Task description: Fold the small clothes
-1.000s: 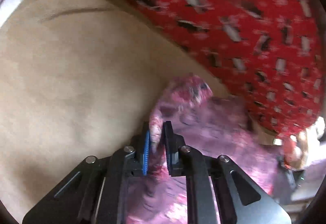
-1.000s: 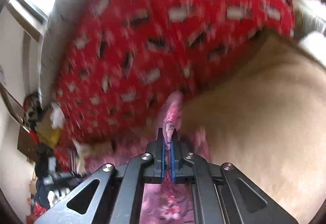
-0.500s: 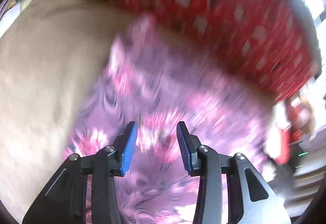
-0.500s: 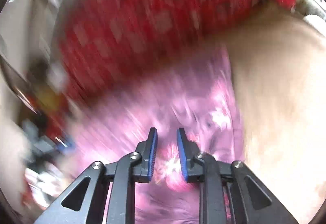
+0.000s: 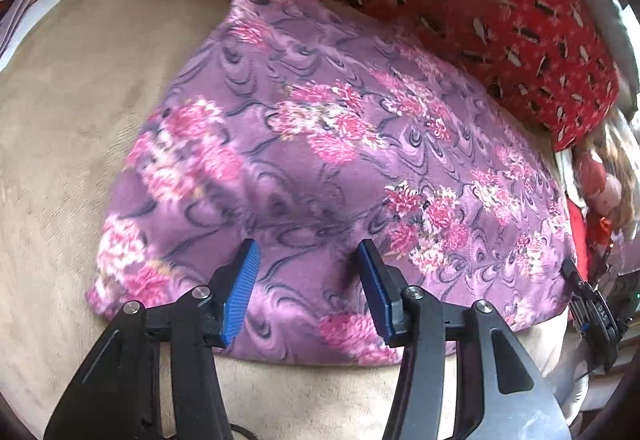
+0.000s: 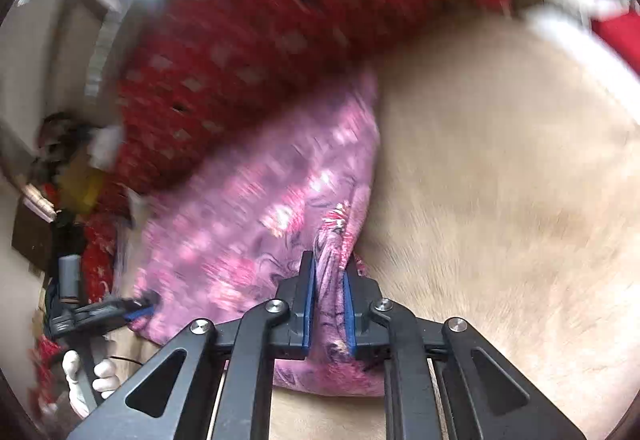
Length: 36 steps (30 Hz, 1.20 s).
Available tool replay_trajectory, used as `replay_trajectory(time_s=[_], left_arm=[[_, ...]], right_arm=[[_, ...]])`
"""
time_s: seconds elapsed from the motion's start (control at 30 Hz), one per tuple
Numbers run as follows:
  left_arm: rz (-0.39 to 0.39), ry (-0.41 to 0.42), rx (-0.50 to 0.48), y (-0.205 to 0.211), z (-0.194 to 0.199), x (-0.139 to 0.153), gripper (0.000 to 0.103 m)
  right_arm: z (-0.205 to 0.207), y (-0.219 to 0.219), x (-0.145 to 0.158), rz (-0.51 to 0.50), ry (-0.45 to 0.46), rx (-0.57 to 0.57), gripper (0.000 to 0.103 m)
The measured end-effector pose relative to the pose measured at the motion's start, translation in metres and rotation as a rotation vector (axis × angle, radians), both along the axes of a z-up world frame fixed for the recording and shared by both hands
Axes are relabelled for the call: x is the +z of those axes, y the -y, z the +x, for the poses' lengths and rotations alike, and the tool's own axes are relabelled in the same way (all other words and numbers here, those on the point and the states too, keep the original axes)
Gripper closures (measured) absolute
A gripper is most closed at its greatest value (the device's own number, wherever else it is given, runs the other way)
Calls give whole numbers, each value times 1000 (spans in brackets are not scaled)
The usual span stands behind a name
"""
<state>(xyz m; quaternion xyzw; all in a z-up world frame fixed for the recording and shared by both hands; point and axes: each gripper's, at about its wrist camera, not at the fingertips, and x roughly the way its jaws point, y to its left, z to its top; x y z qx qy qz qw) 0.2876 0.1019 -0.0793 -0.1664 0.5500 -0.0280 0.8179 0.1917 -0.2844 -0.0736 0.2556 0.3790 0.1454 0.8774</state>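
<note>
Now purple floral fleece garment [image 5: 328,159] lies spread on beige plush surface [image 5: 72,127], left hand-held gripper [image 5: 308,272] wide open, empty above its near hem, right hand-held gripper [image 6: 329,282] pinching a bunched edge, probably for folding.

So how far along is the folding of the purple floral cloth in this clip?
Done: the purple floral cloth lies spread fairly flat on the beige blanket. In hand: the right gripper pinches a bunched edge; the left gripper hovers over the near hem, jaws open. Left: no clear fold shows yet, so likely the folding itself.
</note>
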Motion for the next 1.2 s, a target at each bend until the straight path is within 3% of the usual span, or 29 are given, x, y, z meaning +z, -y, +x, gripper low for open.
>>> replay_trajectory(time_s=[0.03, 0.13, 0.17, 0.2, 0.33, 0.43, 0.47, 0.53, 0.63, 0.7, 0.77, 0.97, 1.03, 1.07, 1.2], left_arm=[[15, -1, -7, 1, -3, -1, 54], [78, -17, -33, 7, -5, 1, 54], [81, -23, -30, 8, -4, 3, 54], [67, -17, -28, 10, -6, 7, 54], [80, -35, -37, 21, -7, 4, 53], [130, -33, -45, 30, -8, -4, 52], [134, -28, -46, 31, -9, -4, 50], [127, -26, -49, 32, -10, -6, 47], [118, -23, -49, 34, -11, -10, 41], [122, -14, -58, 33, -13, -11, 35], [128, 2, -73, 42, -9, -15, 30], [119, 34, -87, 42, -8, -16, 23], [110, 39, -92, 40, -9, -16, 21], [106, 42, -95, 40, -10, -16, 18], [118, 60, -98, 42, -16, -19, 13]], right_arm=[[-3, 4, 0, -6, 9, -18, 94], [8, 6, -36, -73, -153, -12, 95], [6, 10, -38, -43, -157, -17, 95], [2, 15, -30, -33, -151, -38, 84], [-4, 15, 7, -19, -50, -120, 83], [2, -6, 31, -48, 24, -103, 65], [8, -17, 33, -77, 36, -100, 58], [33, -50, 28, -137, 24, -94, 55], [51, -75, -14, -275, -115, -78, 54], [36, -84, -20, -371, -16, -103, 52], [28, -94, -23, -445, 27, -119, 52], [28, -92, -23, -423, 25, -128, 46], [30, -91, -27, -437, 25, -143, 40], [33, -89, -29, -443, 14, -156, 31], [41, -75, -33, -331, -5, -128, 20]])
